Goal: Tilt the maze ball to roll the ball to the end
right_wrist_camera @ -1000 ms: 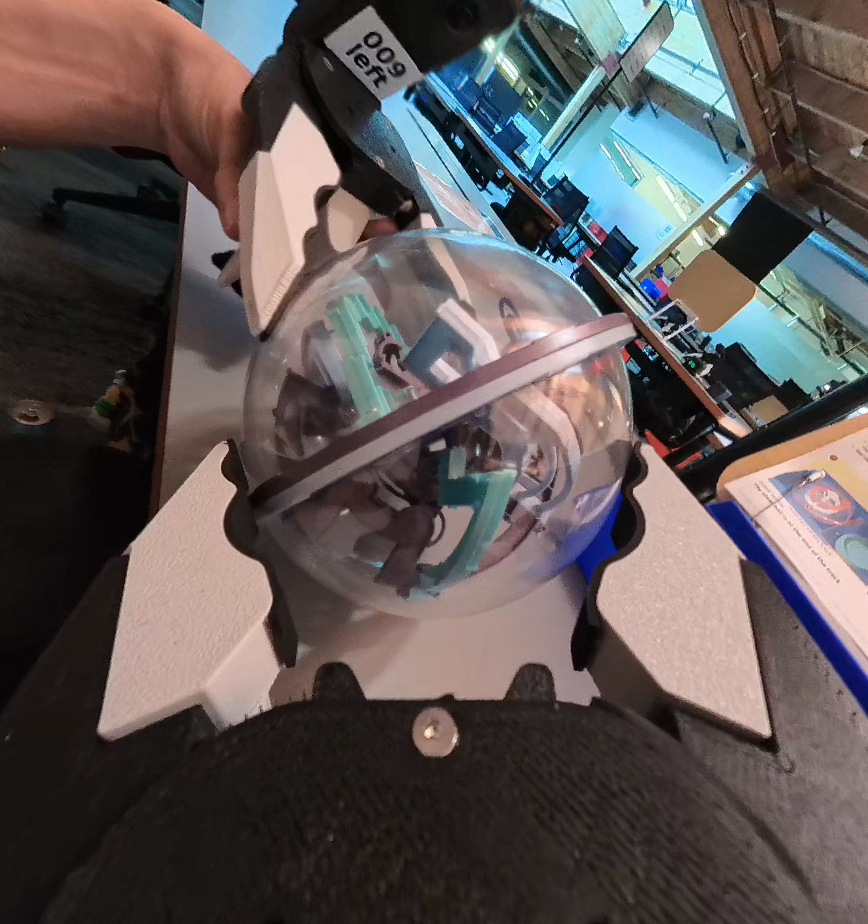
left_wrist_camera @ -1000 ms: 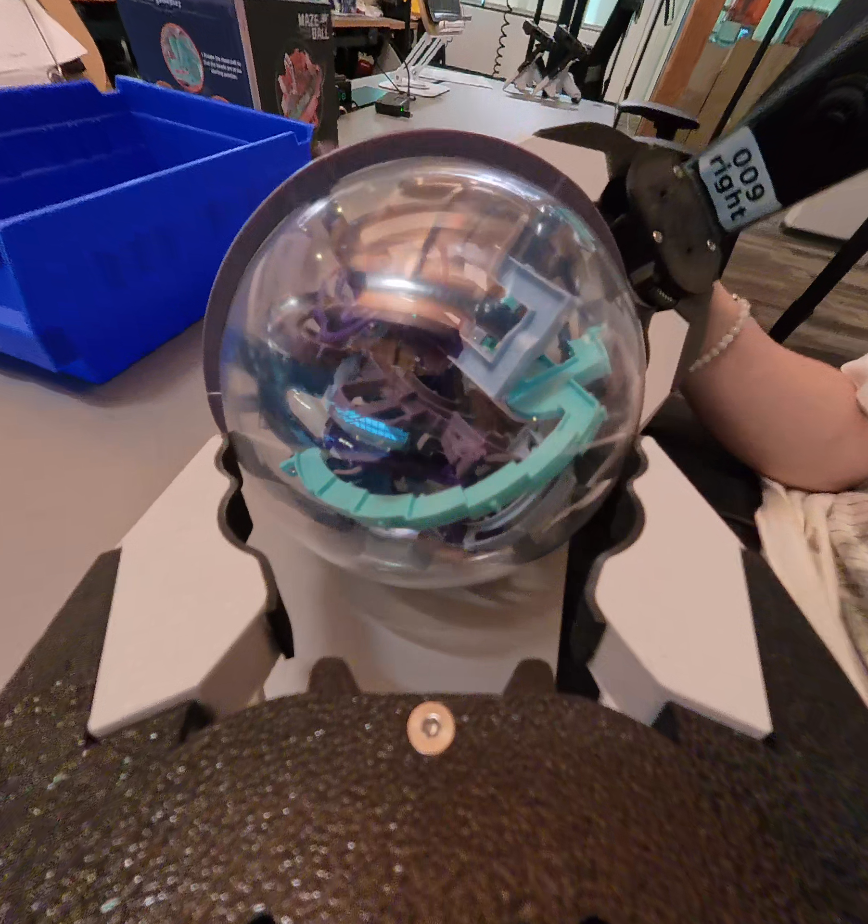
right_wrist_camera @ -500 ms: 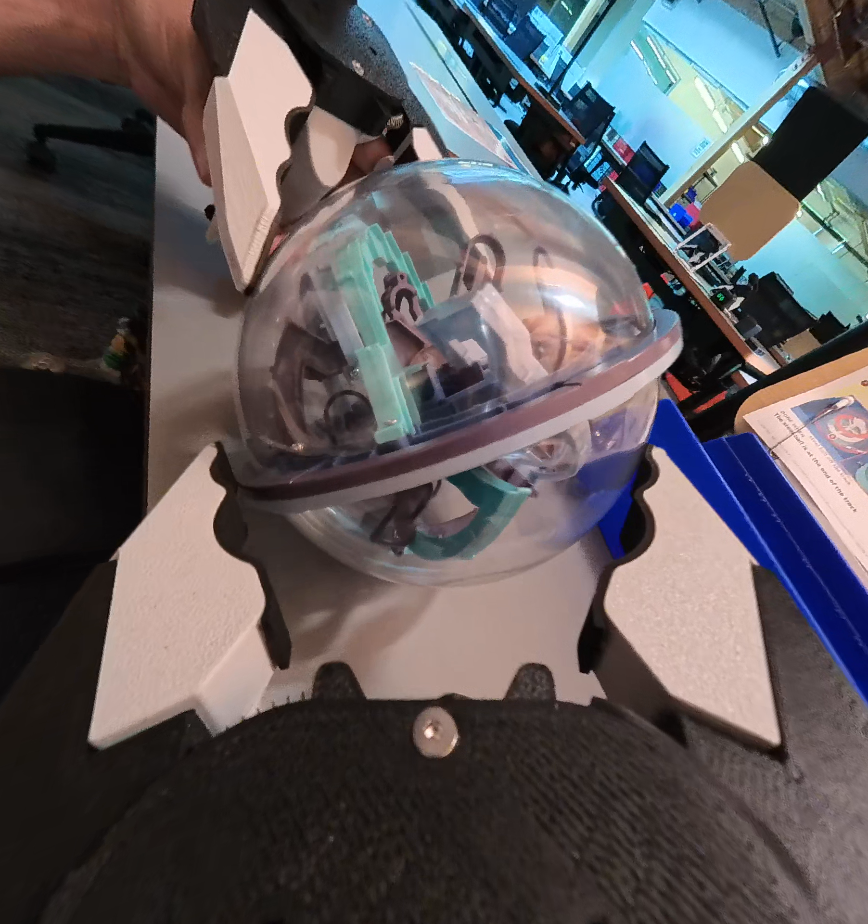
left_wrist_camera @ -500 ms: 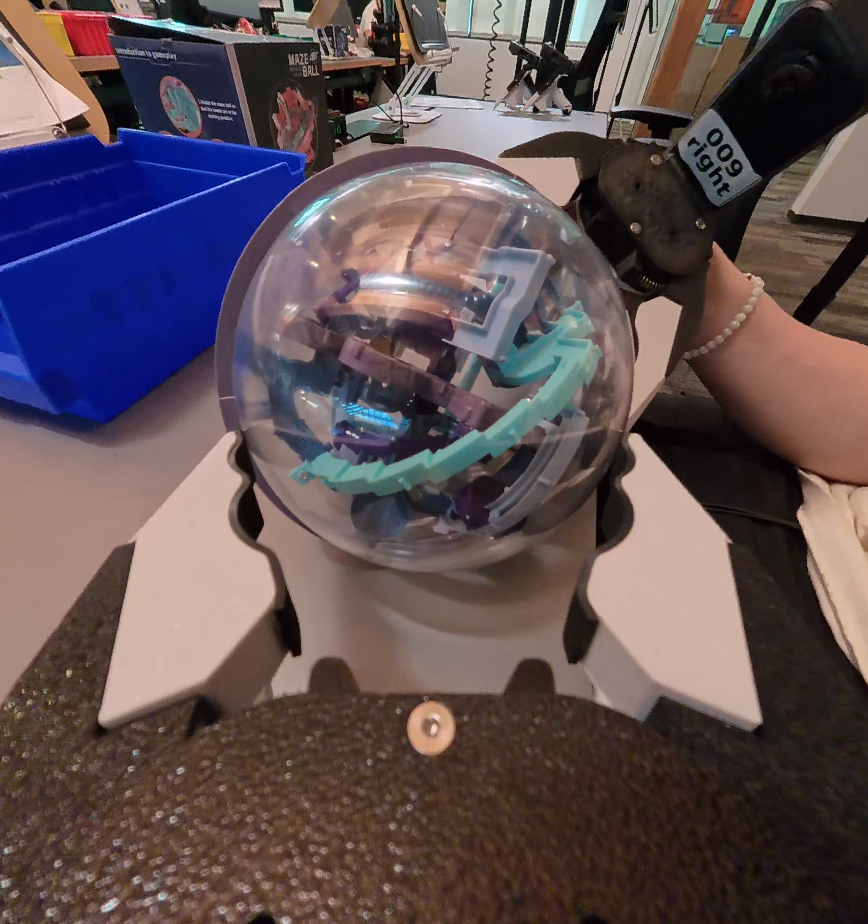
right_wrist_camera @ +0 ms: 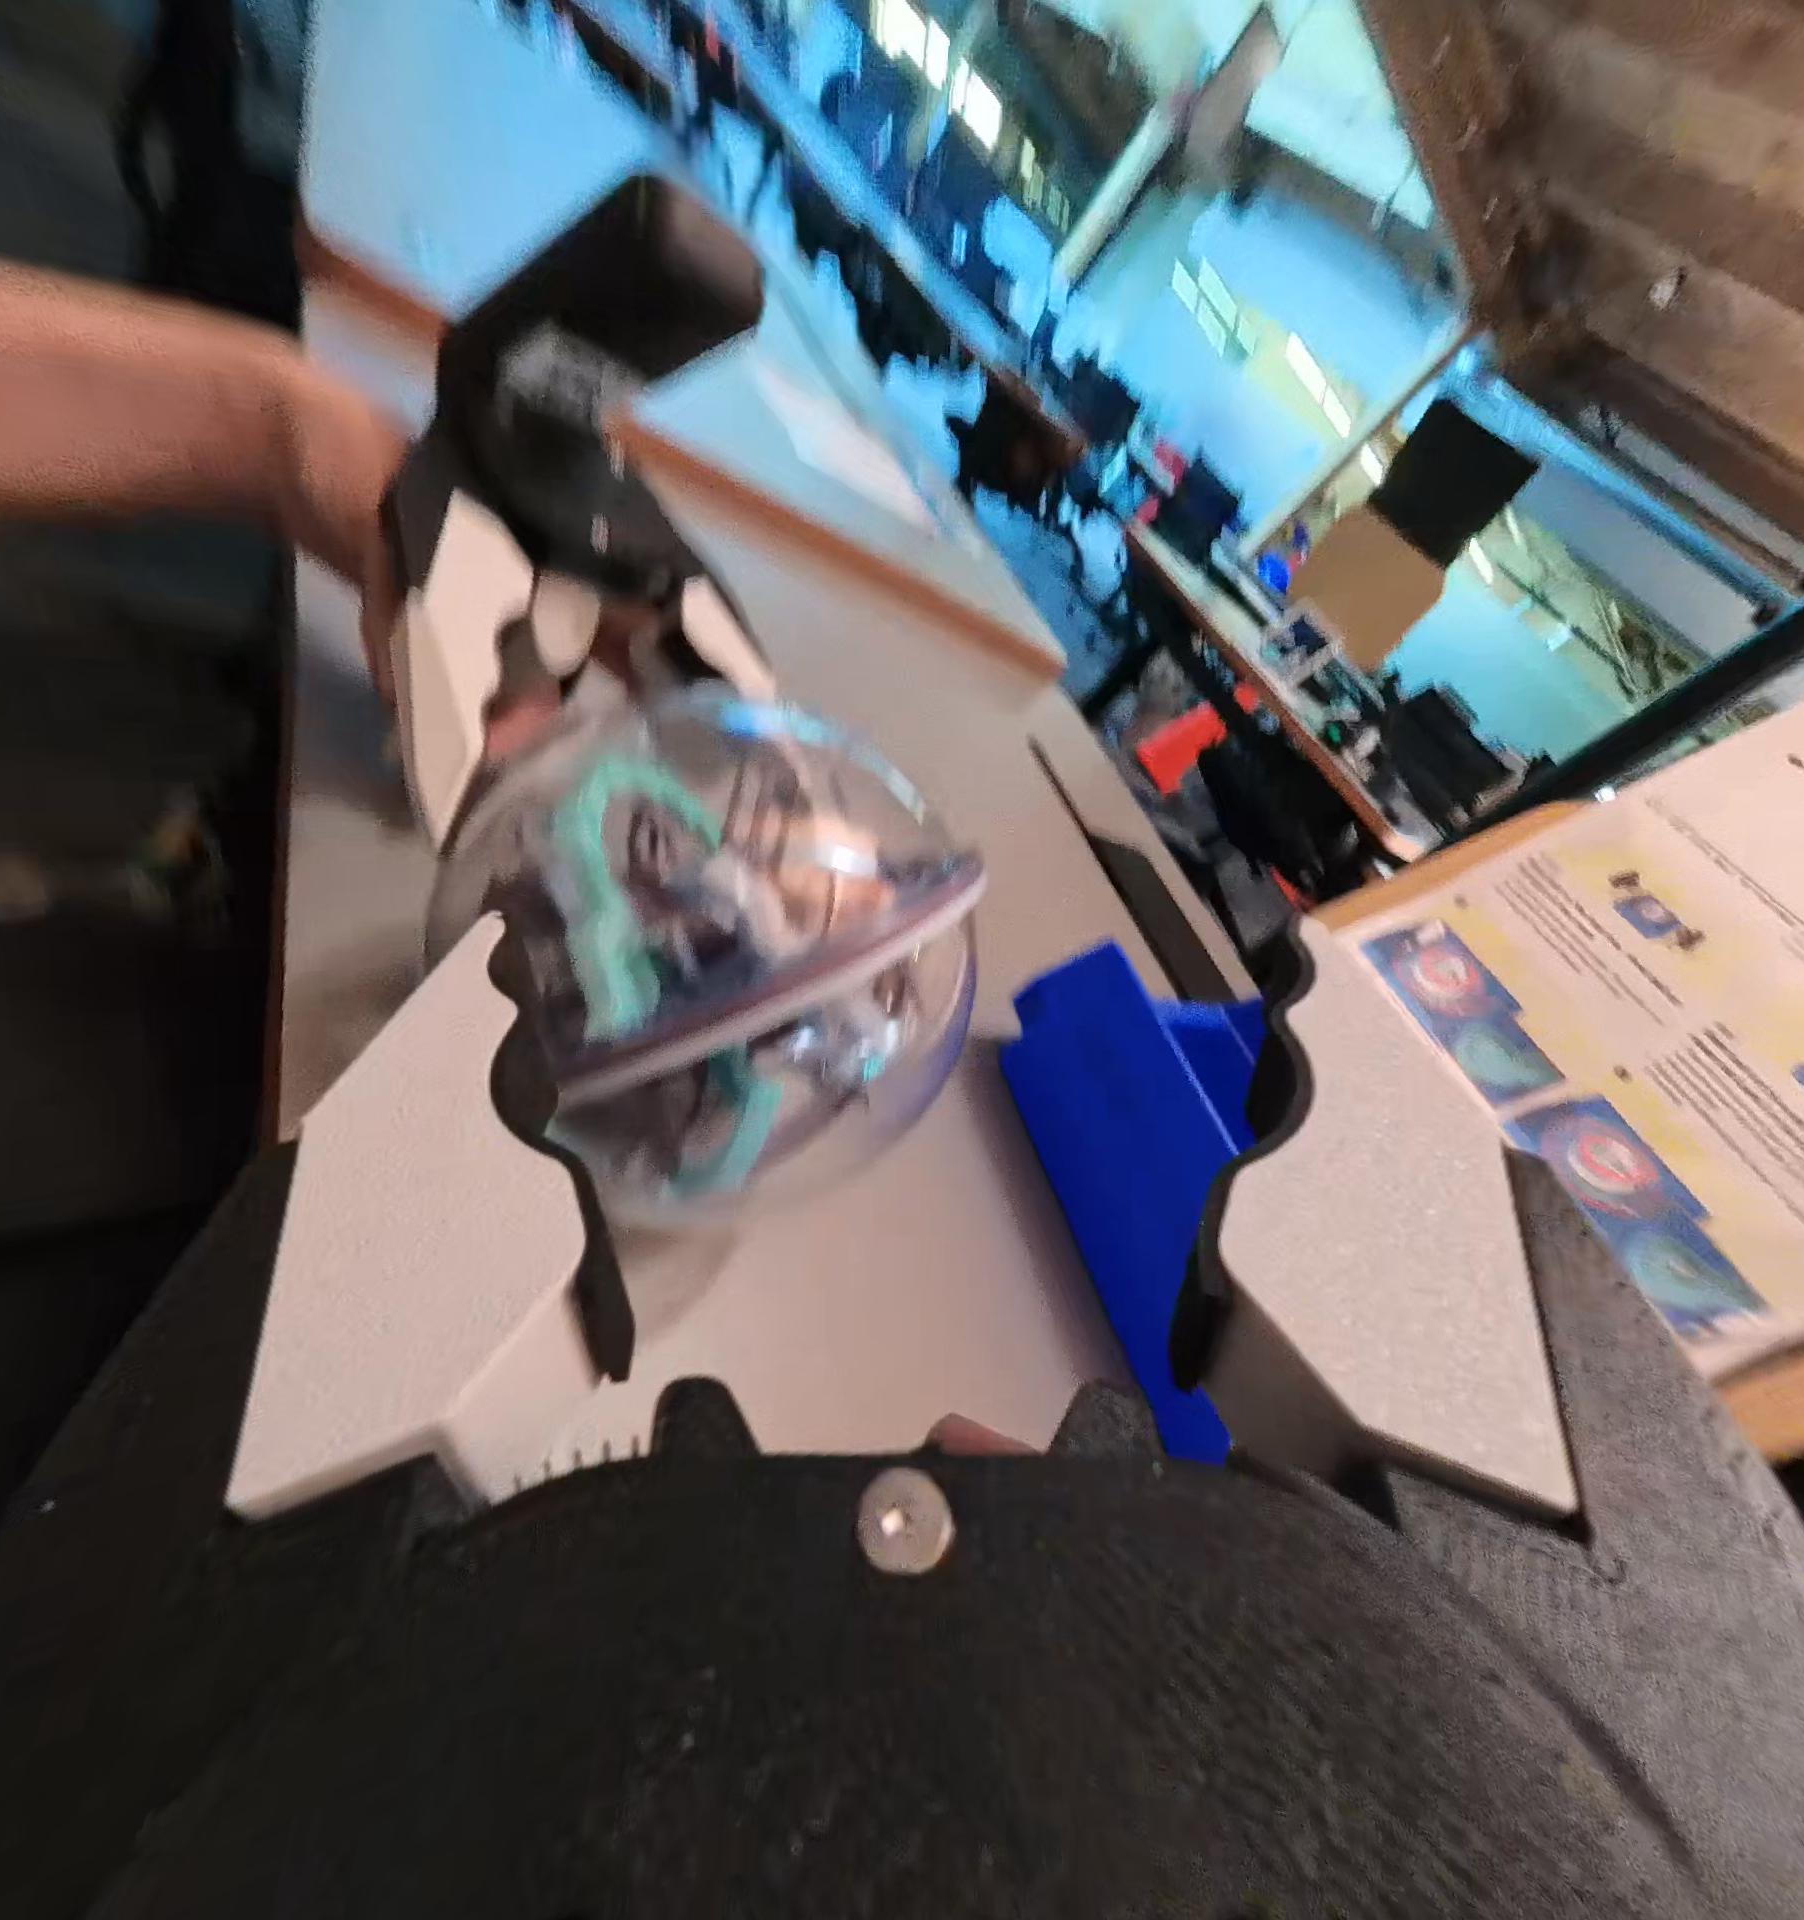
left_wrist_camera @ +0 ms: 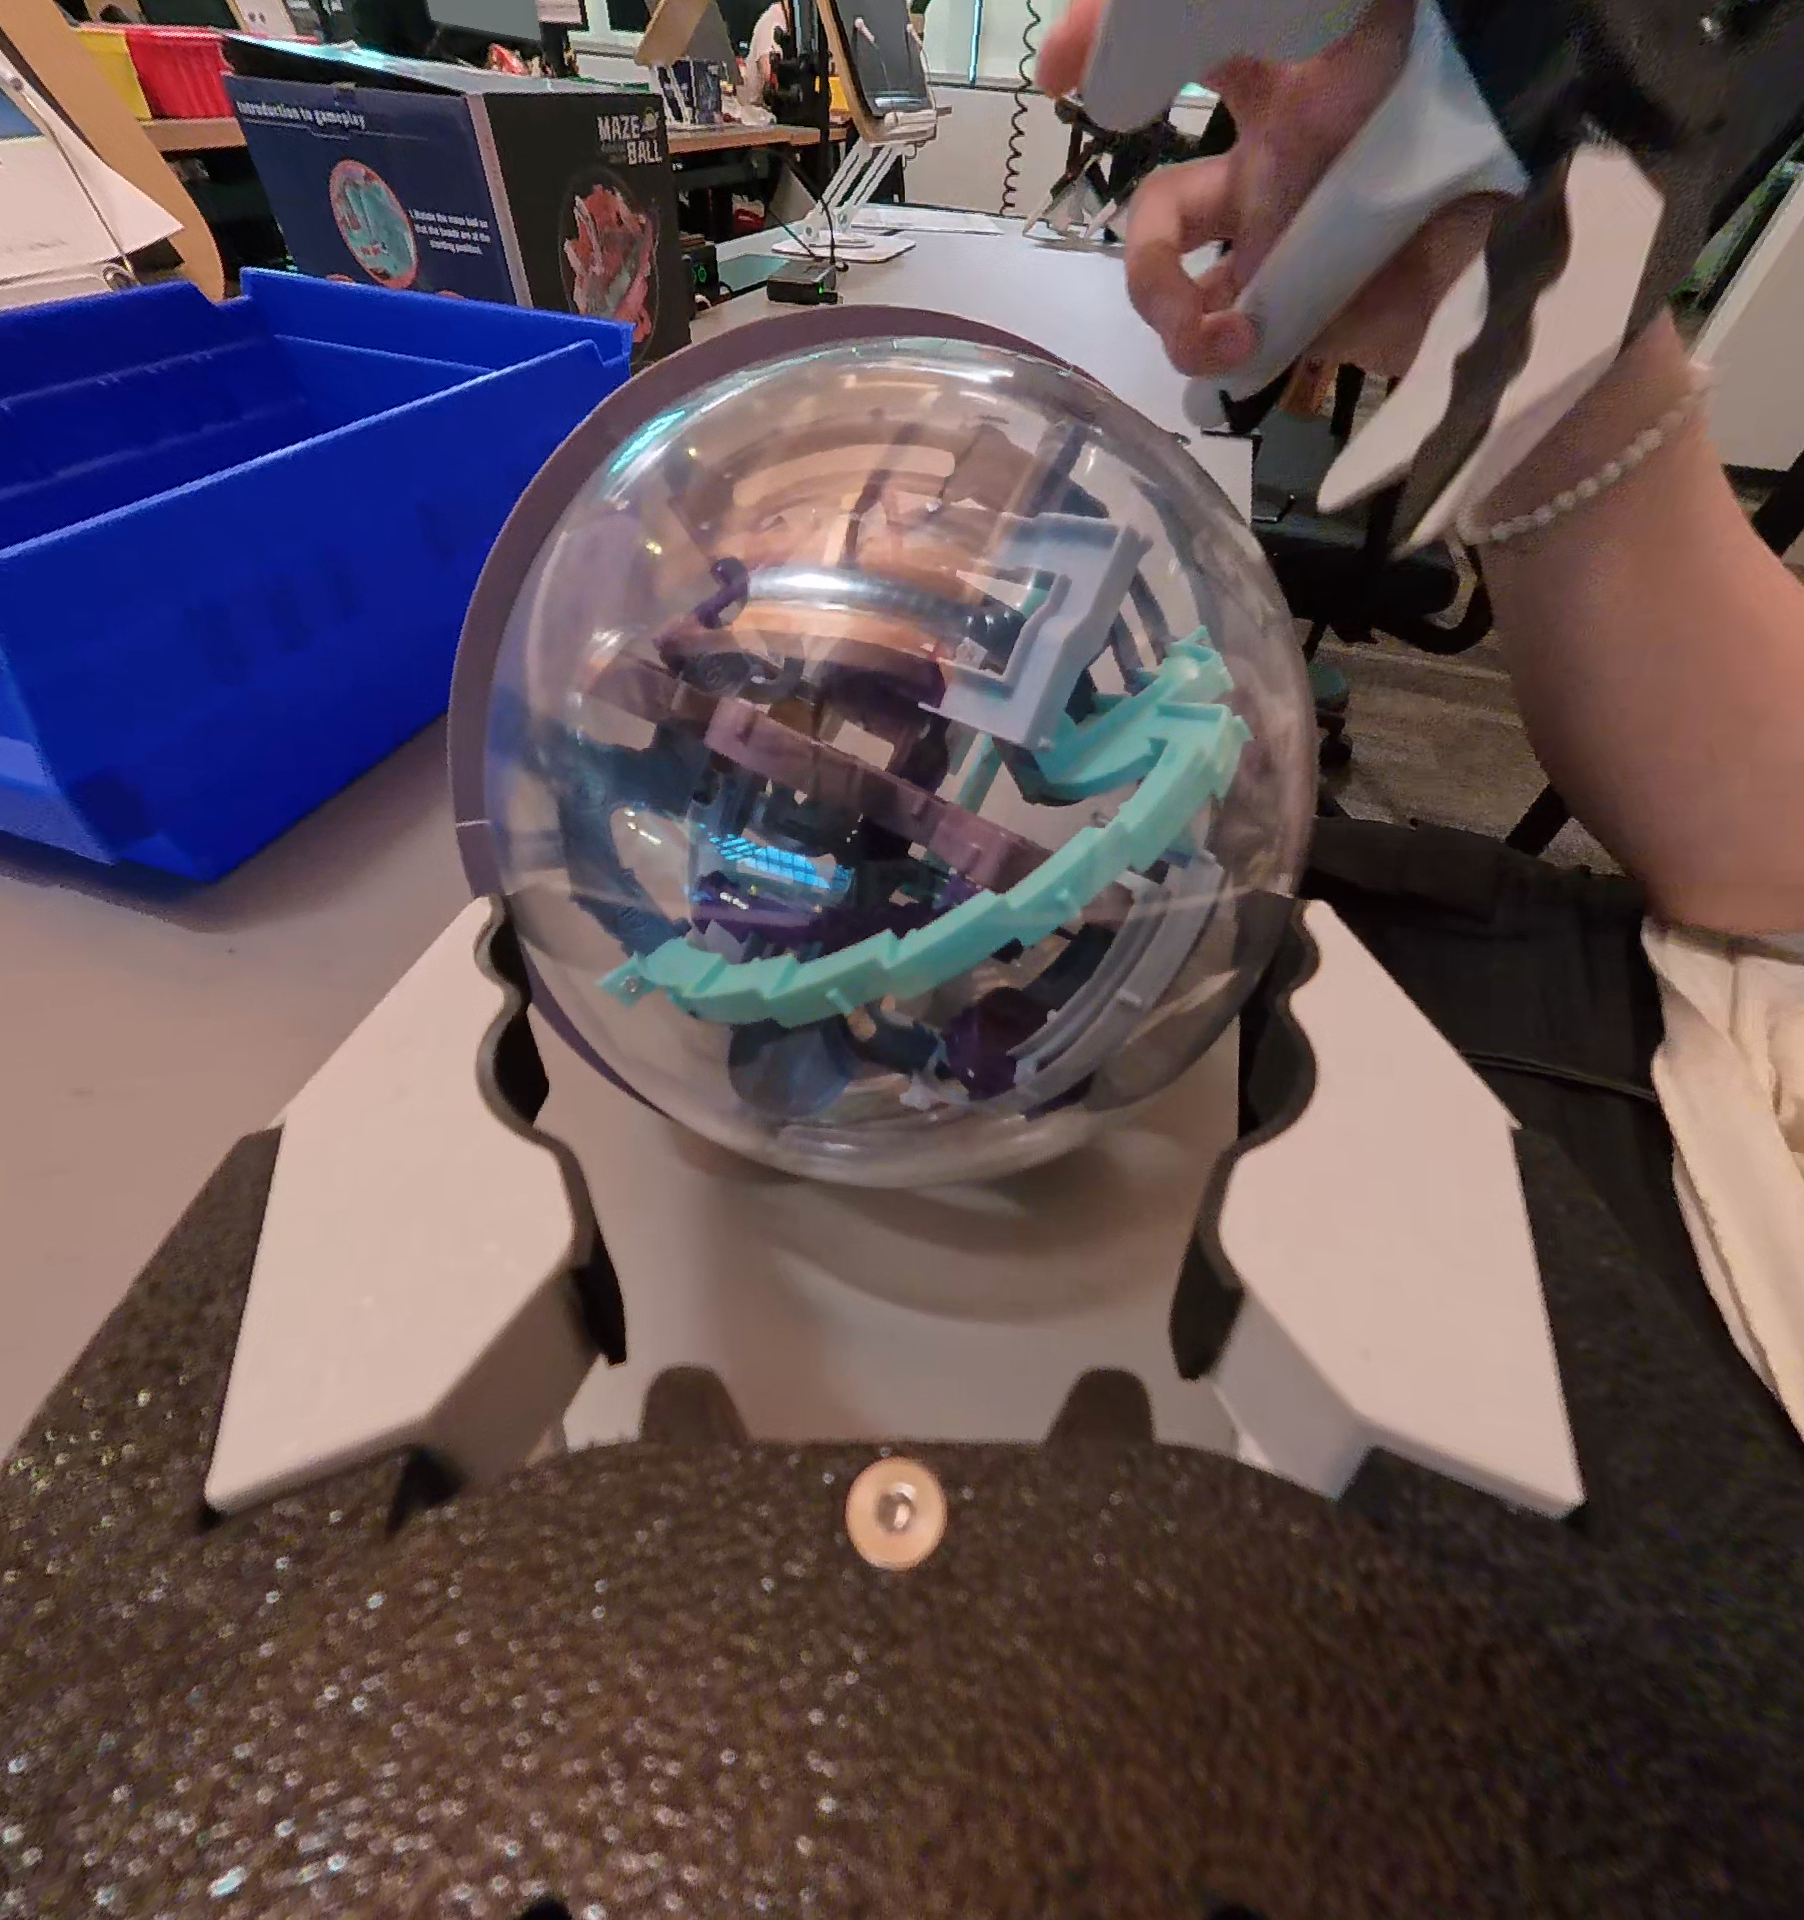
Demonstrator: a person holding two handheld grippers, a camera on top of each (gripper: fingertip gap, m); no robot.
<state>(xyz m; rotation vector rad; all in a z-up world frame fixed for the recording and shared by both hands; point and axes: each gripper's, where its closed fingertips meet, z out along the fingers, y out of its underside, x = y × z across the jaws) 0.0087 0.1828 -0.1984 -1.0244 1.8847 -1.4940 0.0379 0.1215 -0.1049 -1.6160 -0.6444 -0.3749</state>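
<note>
The maze ball (left_wrist_camera: pixel 877 748) is a clear sphere with a purple rim and teal, grey and purple tracks inside. It rests on the grey table (left_wrist_camera: pixel 98 1039). My left gripper (left_wrist_camera: pixel 898 914) is closed around it, with both pads against its sides. In the right wrist view, which is blurred, the maze ball (right_wrist_camera: pixel 711 997) lies ahead and to the left, with the left gripper (right_wrist_camera: pixel 565 623) on it. My right gripper (right_wrist_camera: pixel 896 935) is open and holds nothing. It also shows in the left wrist view (left_wrist_camera: pixel 1303 457), lifted above and to the right of the sphere. I cannot make out the small ball inside.
A blue bin (left_wrist_camera: pixel 202 582) stands on the table to the left of the sphere, and shows in the right wrist view (right_wrist_camera: pixel 1116 1122). A dark game box (left_wrist_camera: pixel 462 197) stands behind it. A printed instruction sheet (right_wrist_camera: pixel 1604 987) lies at the right. A person's forearm (left_wrist_camera: pixel 1687 675) is to the right.
My right gripper has let go of the maze ball and pulled back and up from it. The sphere has tilted and now sits on the table in my left gripper.
</note>
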